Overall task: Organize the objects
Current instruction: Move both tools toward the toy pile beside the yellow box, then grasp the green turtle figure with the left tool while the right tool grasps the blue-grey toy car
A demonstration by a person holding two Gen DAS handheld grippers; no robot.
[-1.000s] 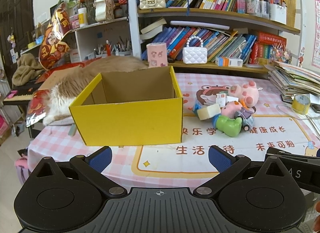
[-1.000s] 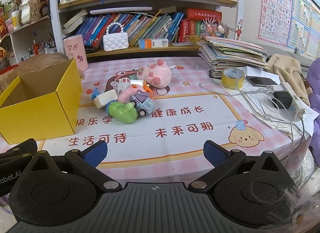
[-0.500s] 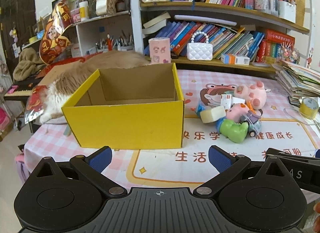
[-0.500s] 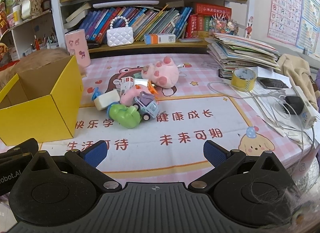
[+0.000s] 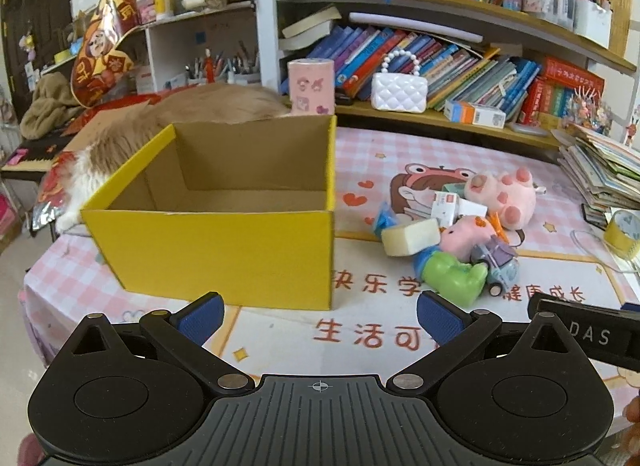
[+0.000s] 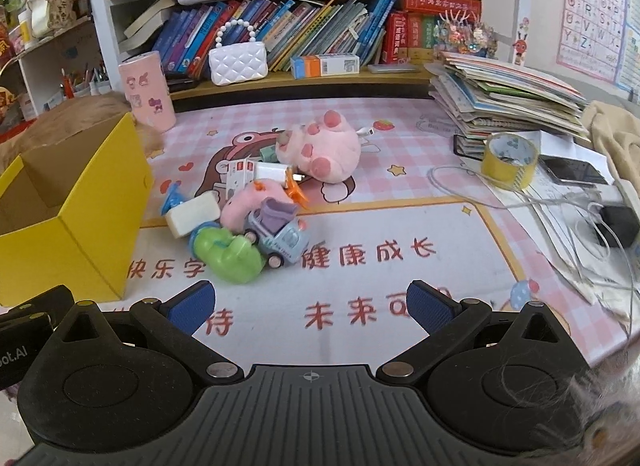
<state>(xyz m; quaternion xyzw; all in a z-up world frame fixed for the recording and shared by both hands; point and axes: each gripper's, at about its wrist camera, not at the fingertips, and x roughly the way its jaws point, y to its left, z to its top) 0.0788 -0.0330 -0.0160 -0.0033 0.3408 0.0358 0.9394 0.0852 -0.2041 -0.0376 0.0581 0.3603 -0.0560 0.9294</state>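
Note:
An empty yellow cardboard box point(image 5: 224, 250) point(image 6: 76, 225) stands on the pink checked tablecloth, just beyond my left gripper point(image 5: 318, 316), which is open and holds nothing. To the box's right lies a heap of toys: a green figure point(image 6: 226, 252) point(image 5: 454, 276), a pale blue toy car point(image 6: 280, 240), a small pink pig figure point(image 5: 466, 234), a cream block point(image 5: 410, 236), a white carton point(image 6: 240, 173) and a pink plush pig point(image 6: 320, 147) point(image 5: 506, 195). My right gripper point(image 6: 310, 306) is open, near the front edge, a little short of the green figure.
A furry ginger animal point(image 5: 168, 121) lies behind the box. A pink cylinder point(image 5: 311, 85) and white quilted purse point(image 6: 238, 59) stand by the bookshelf. At the right are stacked books point(image 6: 508, 93), a yellow tape roll point(image 6: 510, 159), cables and a charger point(image 6: 620, 221).
Both grippers have moved forward and slightly up over the table; the box and toy heap look closer. Nothing on the table has shifted, and both grippers stay open.

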